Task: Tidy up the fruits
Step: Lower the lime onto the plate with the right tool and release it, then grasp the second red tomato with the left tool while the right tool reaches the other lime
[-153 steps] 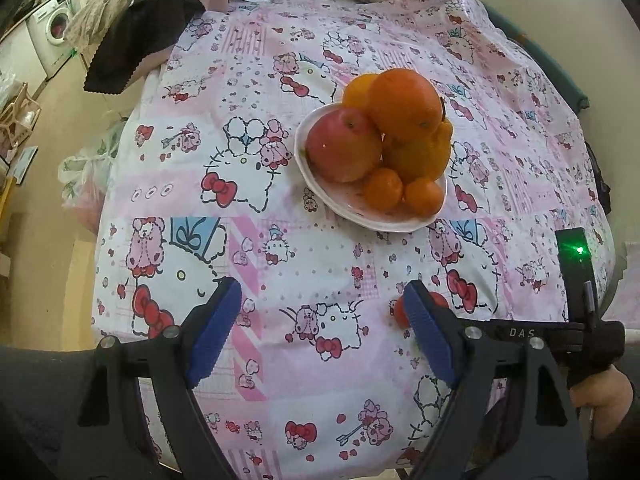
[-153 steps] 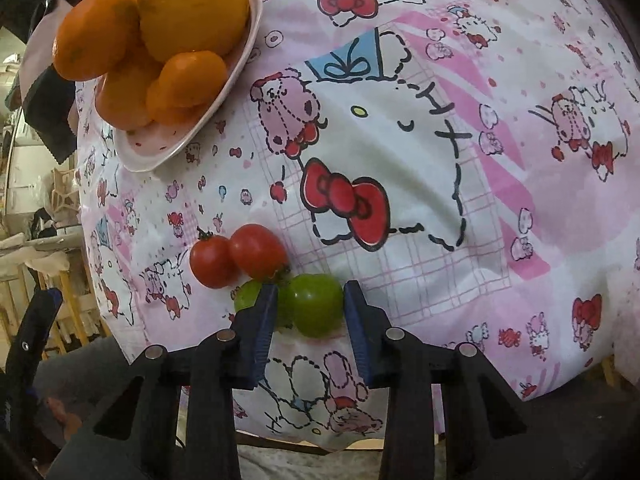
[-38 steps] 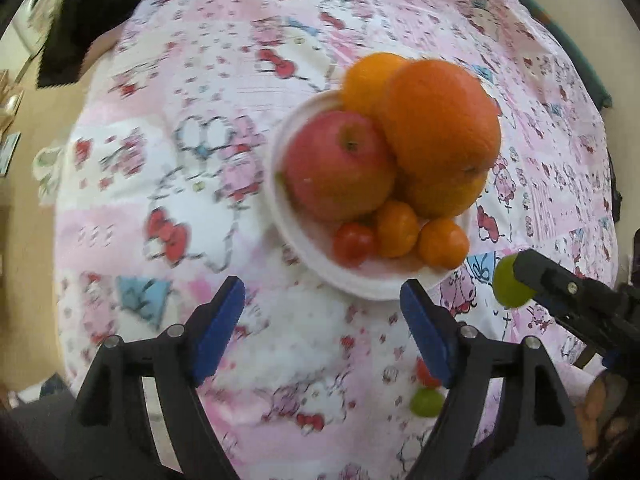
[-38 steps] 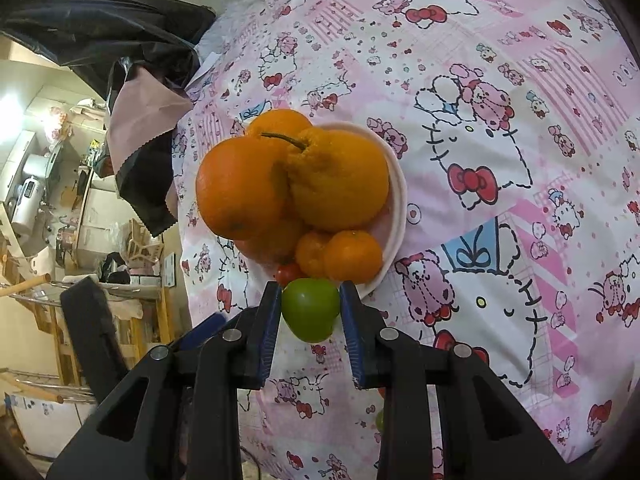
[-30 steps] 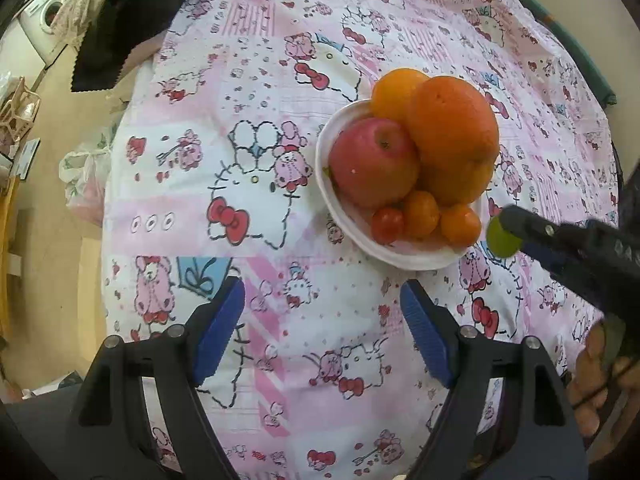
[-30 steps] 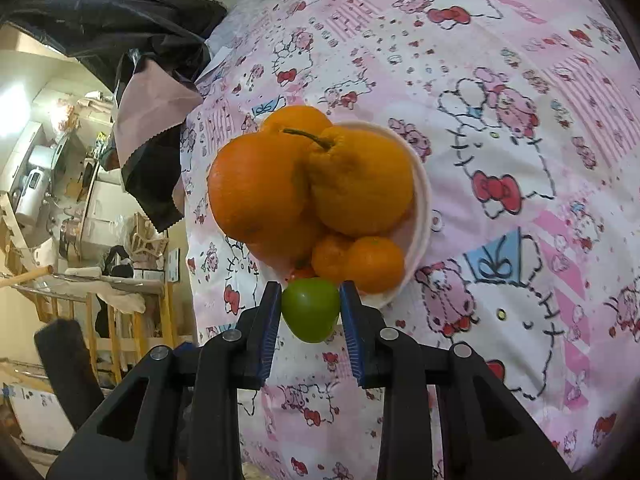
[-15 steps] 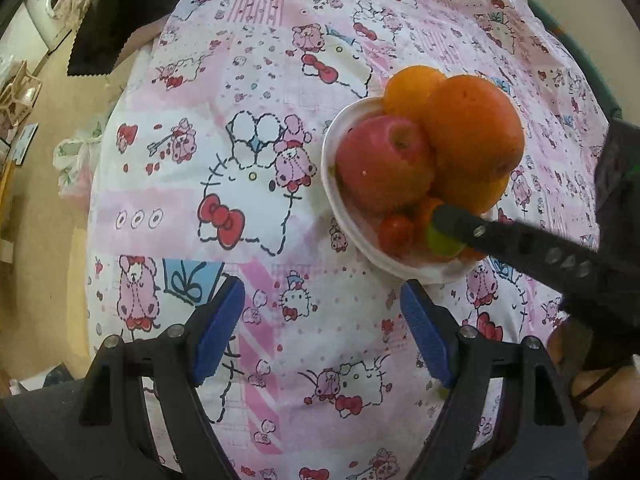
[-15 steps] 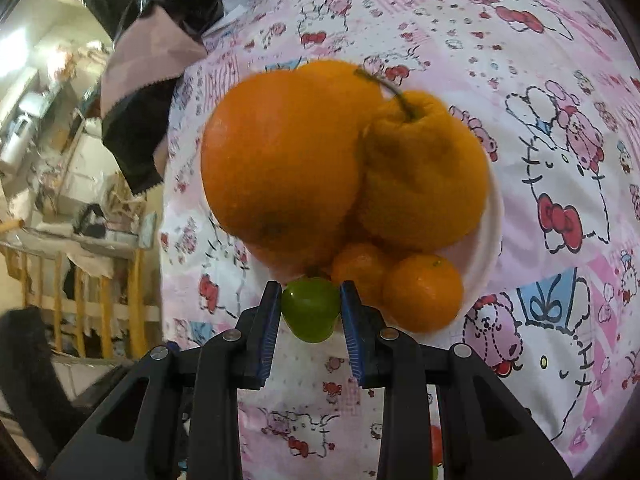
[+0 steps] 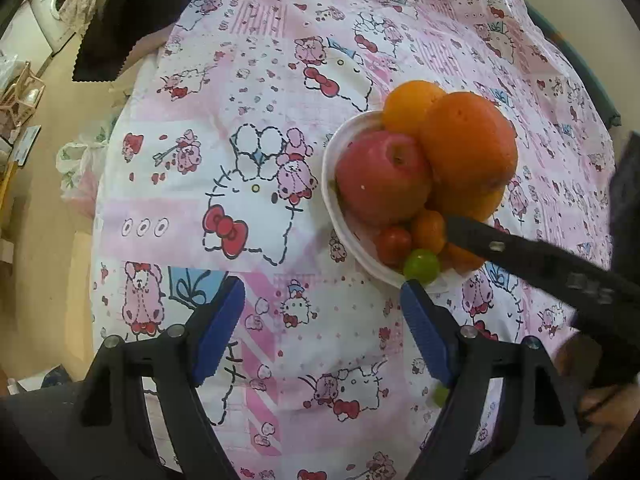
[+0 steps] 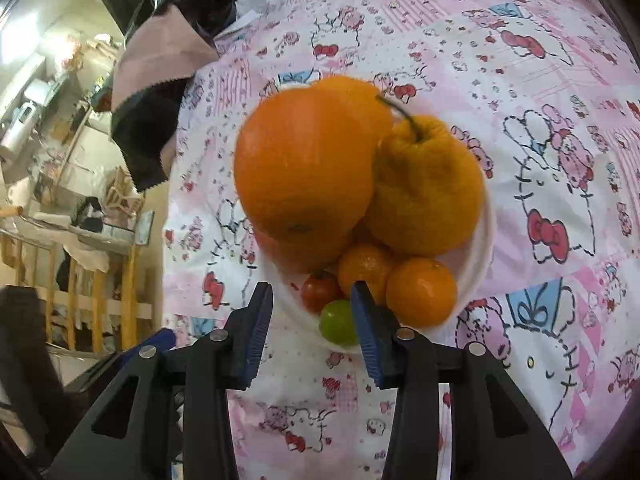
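A: Fruit sits heaped in the white bowl [image 10: 486, 240] on the pink cartoon tablecloth [image 9: 248, 152]: a big orange [image 10: 304, 168], a bumpy citrus with a stalk [image 10: 424, 188], a red apple [image 9: 380, 176], two small mandarins and a red cherry tomato [image 10: 320, 290]. Where is the green tomato?

B: The green tomato [image 10: 338, 322] rests on the near rim of the bowl, touching the red one. The right gripper [image 10: 312, 312] has just been opening; its jaws stand apart, and the tomato lies low between them, close against the right pad, no longer squeezed. It looks released.

A: And the other hand?

B: The left gripper [image 9: 320, 320] hangs wide open and empty above the cloth, just near of the bowl, holding nothing.

A: How should the release be finished?

B: Probably by spreading the jaws a little more before lifting, so the right pad does not drag the tomato off the rim. The fruit is round and smooth and sits at the very edge, so a sideways brush could roll it onto the cloth. Drawing back along the line of the fingers, away from the pile, seems safest; the big orange sits high on the heap and might topple if bumped.

A: Anything left outside the bowl?

B: In the left view a small green fruit [image 9: 440, 394] shows on the cloth behind the left gripper's right finger, partly hidden. It likely goes in next.
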Demonstrator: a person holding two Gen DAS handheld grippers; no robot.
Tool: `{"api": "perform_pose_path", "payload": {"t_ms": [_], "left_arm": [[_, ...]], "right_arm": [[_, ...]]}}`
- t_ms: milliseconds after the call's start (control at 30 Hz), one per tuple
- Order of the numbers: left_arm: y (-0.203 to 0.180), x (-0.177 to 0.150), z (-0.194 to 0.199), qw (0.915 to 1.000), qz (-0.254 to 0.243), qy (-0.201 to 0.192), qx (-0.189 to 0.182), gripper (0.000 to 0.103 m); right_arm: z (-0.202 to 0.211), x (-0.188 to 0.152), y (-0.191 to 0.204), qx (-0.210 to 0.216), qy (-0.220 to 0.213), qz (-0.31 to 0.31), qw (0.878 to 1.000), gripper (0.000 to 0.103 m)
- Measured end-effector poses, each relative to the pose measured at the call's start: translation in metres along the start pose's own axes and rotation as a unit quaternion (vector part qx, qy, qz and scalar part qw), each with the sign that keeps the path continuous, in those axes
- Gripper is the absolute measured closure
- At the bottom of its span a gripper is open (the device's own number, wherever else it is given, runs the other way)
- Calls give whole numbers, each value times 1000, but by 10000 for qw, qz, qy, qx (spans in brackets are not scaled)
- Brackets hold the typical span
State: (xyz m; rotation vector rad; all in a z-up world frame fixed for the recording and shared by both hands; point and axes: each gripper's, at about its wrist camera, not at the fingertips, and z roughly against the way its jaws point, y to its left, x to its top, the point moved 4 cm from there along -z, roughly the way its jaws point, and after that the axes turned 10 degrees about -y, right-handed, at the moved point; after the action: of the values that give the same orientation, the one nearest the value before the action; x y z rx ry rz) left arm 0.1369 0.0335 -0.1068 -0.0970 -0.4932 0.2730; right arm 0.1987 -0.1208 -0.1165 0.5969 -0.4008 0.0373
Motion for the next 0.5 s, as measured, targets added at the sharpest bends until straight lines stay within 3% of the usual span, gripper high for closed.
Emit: {"api": "perform_pose_path", "payload": {"t_ms": [267,500], "left_arm": [[-7,-5,6,9998,-162,-128,20,26],[-28,-15,14,9985,-474,-193,-217,26]], "right_arm": [[57,5,-16,67,-384,-418,9984,56],[91,-22,-43,-119,-375,-719,9966,54]]}}
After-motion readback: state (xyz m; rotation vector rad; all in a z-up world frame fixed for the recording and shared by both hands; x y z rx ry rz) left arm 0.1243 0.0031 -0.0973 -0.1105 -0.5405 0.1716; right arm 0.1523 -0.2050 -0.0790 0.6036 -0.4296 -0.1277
